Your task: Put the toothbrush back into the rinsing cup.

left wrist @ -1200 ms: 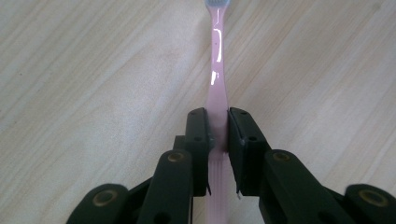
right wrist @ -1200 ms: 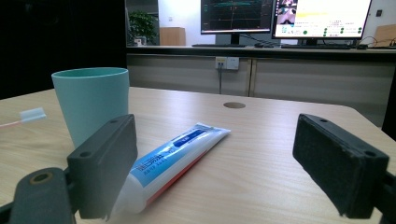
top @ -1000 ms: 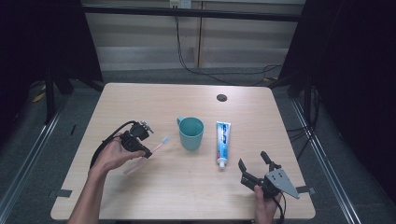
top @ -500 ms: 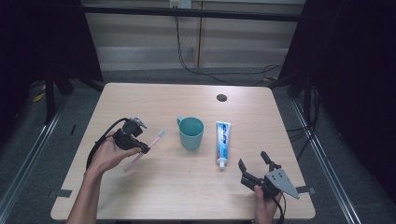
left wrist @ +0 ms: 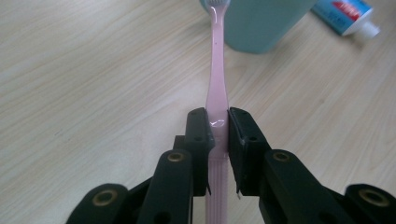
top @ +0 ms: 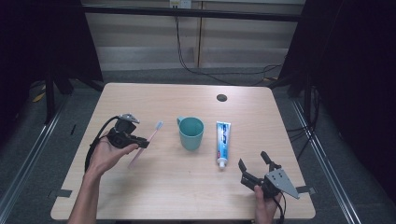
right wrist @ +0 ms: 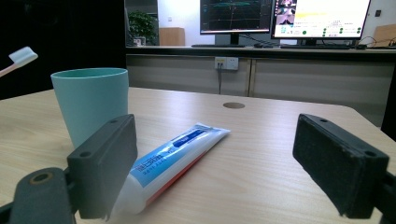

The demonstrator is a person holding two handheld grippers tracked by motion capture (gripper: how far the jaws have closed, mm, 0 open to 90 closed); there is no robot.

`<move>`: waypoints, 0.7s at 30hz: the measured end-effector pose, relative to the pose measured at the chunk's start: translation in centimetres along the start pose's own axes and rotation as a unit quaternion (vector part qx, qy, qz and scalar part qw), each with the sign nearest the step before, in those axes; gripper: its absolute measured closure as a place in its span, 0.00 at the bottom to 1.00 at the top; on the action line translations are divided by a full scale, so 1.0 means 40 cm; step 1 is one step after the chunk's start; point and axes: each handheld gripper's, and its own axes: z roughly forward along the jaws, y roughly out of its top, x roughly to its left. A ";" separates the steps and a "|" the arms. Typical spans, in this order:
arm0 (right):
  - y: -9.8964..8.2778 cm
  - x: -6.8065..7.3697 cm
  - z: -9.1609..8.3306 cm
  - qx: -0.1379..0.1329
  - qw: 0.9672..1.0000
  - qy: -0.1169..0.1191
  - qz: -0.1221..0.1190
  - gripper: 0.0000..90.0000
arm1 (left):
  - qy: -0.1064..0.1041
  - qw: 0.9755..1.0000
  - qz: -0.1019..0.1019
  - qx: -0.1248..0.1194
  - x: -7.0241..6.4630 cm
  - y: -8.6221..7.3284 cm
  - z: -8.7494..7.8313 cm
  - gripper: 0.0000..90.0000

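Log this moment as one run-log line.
left gripper: shut on toothbrush, lifted | right gripper: open, by toothpaste | cup: upright

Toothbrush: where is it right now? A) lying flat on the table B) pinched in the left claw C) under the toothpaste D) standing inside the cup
B: the left claw is shut on the pink toothbrush handle, with the bristle end pointing toward the green cup and not inside it.

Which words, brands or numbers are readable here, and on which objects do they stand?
None can be read.
White and blue toothpaste tube: printing too blurred.
Two computer monitors: contents too small.
Teal plastic cup and pink toothbrush: no writing visible.
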 end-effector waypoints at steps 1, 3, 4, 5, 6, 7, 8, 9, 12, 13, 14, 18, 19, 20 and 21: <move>0.000 0.000 0.000 0.000 1.000 0.000 0.000 0.15 | 0.004 1.000 -0.002 -0.006 -0.001 0.000 -0.003 0.88; 0.000 0.000 0.000 0.000 1.000 0.000 0.000 0.15 | 0.005 1.000 0.000 -0.016 -0.003 0.001 -0.008 0.88; 0.000 0.000 0.000 0.000 1.000 0.000 0.001 0.15 | 0.006 1.000 -0.002 -0.026 -0.005 0.000 -0.010 0.88; 0.000 0.000 0.000 0.000 1.000 0.000 0.001 0.15 | 0.006 1.000 -0.002 -0.026 -0.005 0.000 -0.010 0.88; 0.000 0.000 0.000 0.000 1.000 0.000 0.001 0.15 | 0.007 0.999 0.002 -0.037 -0.008 0.000 -0.015 0.88; 0.000 0.000 0.000 0.000 1.000 0.000 0.000 0.15 | 0.008 0.999 0.003 -0.044 -0.009 0.000 -0.017 0.88; 0.000 0.000 0.000 0.000 1.000 0.000 0.000 0.15 | 0.008 0.999 0.003 -0.044 -0.009 0.000 -0.017 0.88; 0.000 0.000 0.000 0.000 1.000 0.000 0.000 0.15 | 0.008 0.999 0.003 -0.050 -0.011 0.000 -0.020 0.88; 0.000 0.000 0.000 0.000 1.000 -0.001 0.001 0.15 | 0.011 0.996 0.002 -0.086 -0.014 0.000 -0.033 0.88; 0.000 0.000 0.000 0.000 1.000 0.000 0.000 0.15 | 0.012 0.996 0.002 -0.092 -0.016 0.001 -0.037 0.88; 0.000 0.000 0.000 0.000 1.000 0.000 0.000 0.15 | 0.012 0.996 0.002 -0.092 -0.016 0.001 -0.037 0.88; 0.000 0.000 0.000 0.000 1.000 0.000 0.001 0.15 | 0.015 0.991 0.004 -0.135 -0.023 0.002 -0.054 0.88; 0.000 0.000 0.000 0.000 1.000 0.000 0.000 0.15 | 0.013 0.990 0.005 -0.140 -0.025 0.002 -0.055 0.88; 0.000 0.000 0.000 0.000 1.000 0.000 0.000 0.15 | 0.015 0.990 0.009 -0.143 -0.027 0.003 -0.057 0.88; 0.000 0.000 0.000 0.000 1.000 0.000 0.000 0.15 | 0.015 0.990 0.009 -0.143 -0.027 0.003 -0.057 0.88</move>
